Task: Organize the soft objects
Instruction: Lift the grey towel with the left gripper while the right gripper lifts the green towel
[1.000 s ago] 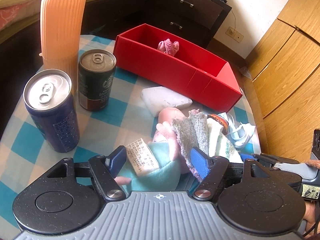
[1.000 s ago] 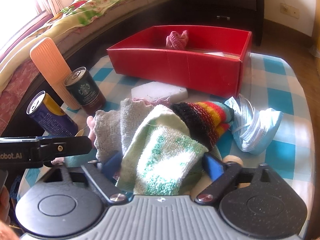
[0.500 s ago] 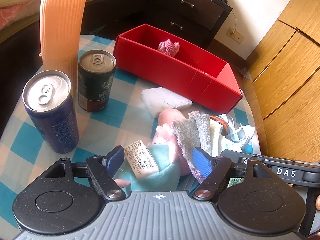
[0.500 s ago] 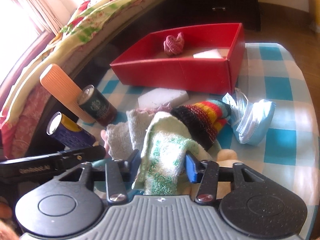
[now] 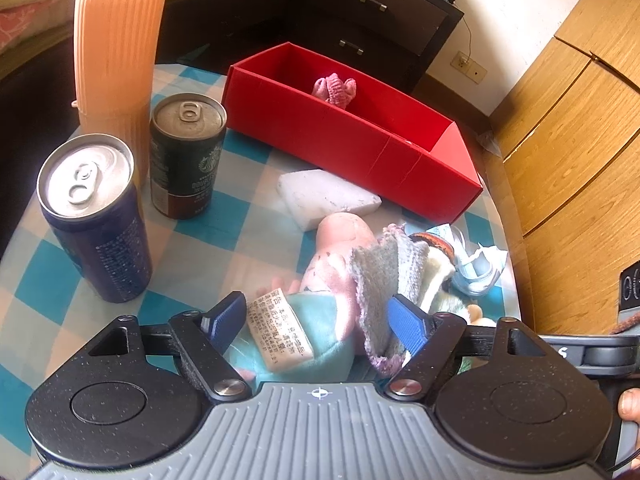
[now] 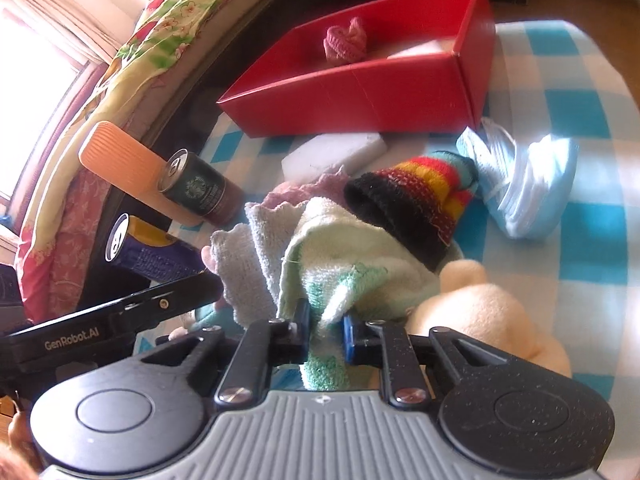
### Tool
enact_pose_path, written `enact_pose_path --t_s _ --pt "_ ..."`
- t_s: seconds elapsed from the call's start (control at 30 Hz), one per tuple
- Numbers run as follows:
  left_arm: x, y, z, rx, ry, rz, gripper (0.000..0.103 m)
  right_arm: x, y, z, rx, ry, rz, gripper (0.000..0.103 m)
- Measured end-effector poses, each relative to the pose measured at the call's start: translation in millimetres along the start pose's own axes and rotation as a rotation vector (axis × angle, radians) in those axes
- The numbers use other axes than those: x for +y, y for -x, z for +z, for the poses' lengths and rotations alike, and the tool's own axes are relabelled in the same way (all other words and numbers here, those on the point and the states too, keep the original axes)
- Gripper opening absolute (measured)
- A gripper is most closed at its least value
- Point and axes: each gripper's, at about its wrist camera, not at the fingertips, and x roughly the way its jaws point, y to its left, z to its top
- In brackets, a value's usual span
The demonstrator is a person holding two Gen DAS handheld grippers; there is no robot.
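Observation:
My right gripper (image 6: 326, 330) is shut on the green-and-white towel (image 6: 340, 264), pinching a fold between its pads. The towel lies on a heap with a grey cloth (image 6: 244, 272), a striped knit hat (image 6: 416, 200) and a cream plush (image 6: 480, 308). My left gripper (image 5: 318, 320) stands open, its pads wide on either side of a pink plush toy in teal (image 5: 320, 332) with a white label. The red box (image 5: 360, 148) at the back holds a pink knit piece (image 5: 334, 88).
A blue can (image 5: 92, 216), a dark coffee can (image 5: 184, 156) and a tall orange ribbed bottle (image 5: 116, 40) stand at the left. A white foam block (image 5: 324, 196) lies before the box. Blue face masks (image 6: 520, 184) lie at the right, near the checked table's edge.
The right gripper's jaws closed from wide open onto the towel, and it rolled and shifted sideways. The left gripper stayed put, its jaws a little wider.

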Motion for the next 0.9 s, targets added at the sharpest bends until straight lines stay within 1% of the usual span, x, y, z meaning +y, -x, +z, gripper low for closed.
enact_pose_path --t_s 0.17,0.3,0.43,0.57,0.67,0.77,0.9 --pt "0 1 1 -0.003 0.006 0.000 0.077 3 23 4 -0.070 -0.003 0.047 0.000" --pt "-2 1 1 -0.003 0.010 -0.015 0.078 1 42 8 -0.117 -0.019 0.087 0.000" --pt "-6 1 2 -0.002 0.014 -0.053 0.078 -6 58 13 -0.162 -0.061 0.132 0.000" --pt "-11 1 3 -0.016 0.013 -0.065 0.078 -12 75 18 -0.208 -0.105 0.211 0.000" --pt "-16 3 5 -0.029 0.014 -0.098 0.078 -13 88 21 -0.246 -0.117 0.249 0.000" --pt "-28 5 5 -0.049 -0.023 -0.123 0.078 -13 99 23 -0.290 -0.126 0.263 0.000" --pt "-44 4 3 -0.060 -0.086 -0.129 0.078 -19 110 22 -0.322 -0.143 0.268 0.000"
